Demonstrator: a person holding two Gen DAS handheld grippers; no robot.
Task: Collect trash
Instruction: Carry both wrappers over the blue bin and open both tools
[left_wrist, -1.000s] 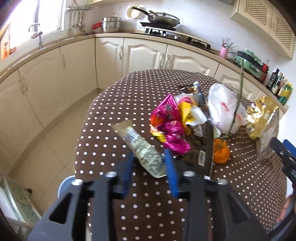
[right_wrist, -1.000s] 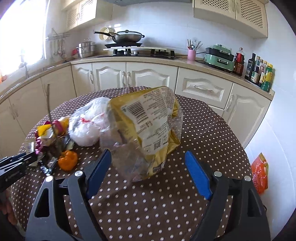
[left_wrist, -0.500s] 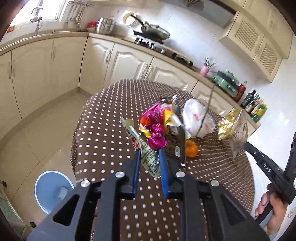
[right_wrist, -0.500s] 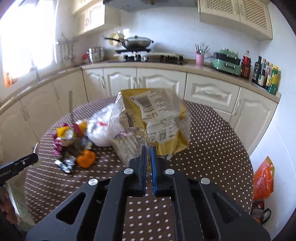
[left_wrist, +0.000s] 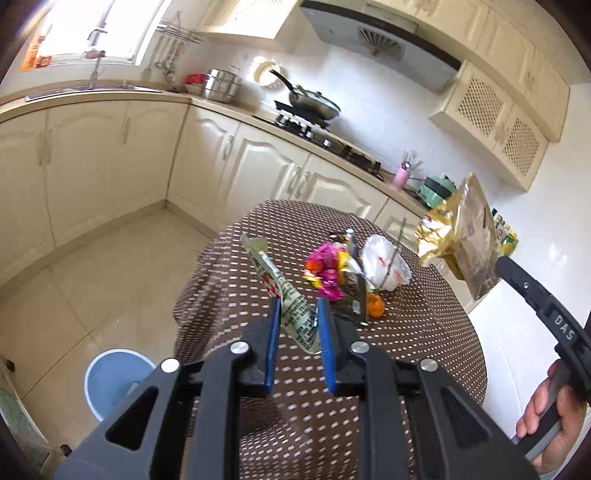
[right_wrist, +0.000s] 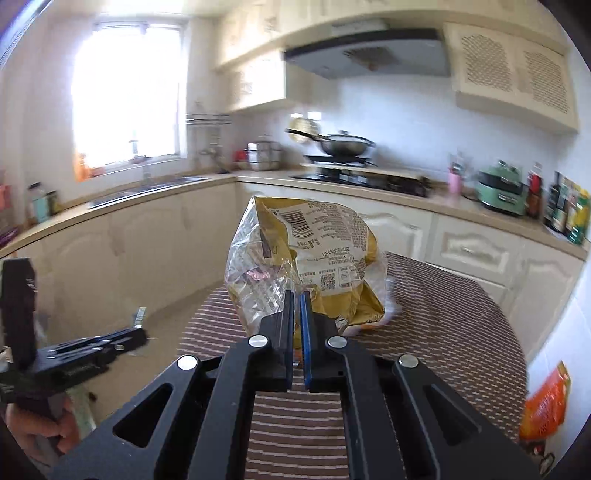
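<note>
Trash pile (left_wrist: 343, 269) on table (left_wrist: 424, 332) | right view motion-blurred

Bare bench (left_wrist: 424, 332) lay near and right of the wrapper heap (left_wrist: 343, 269), which blocked its far middle. Open floor (left_wrist: 110, 266) spread left, with only a blue bin (left_wrist: 110, 380) standing near the bench's edge.
</note>
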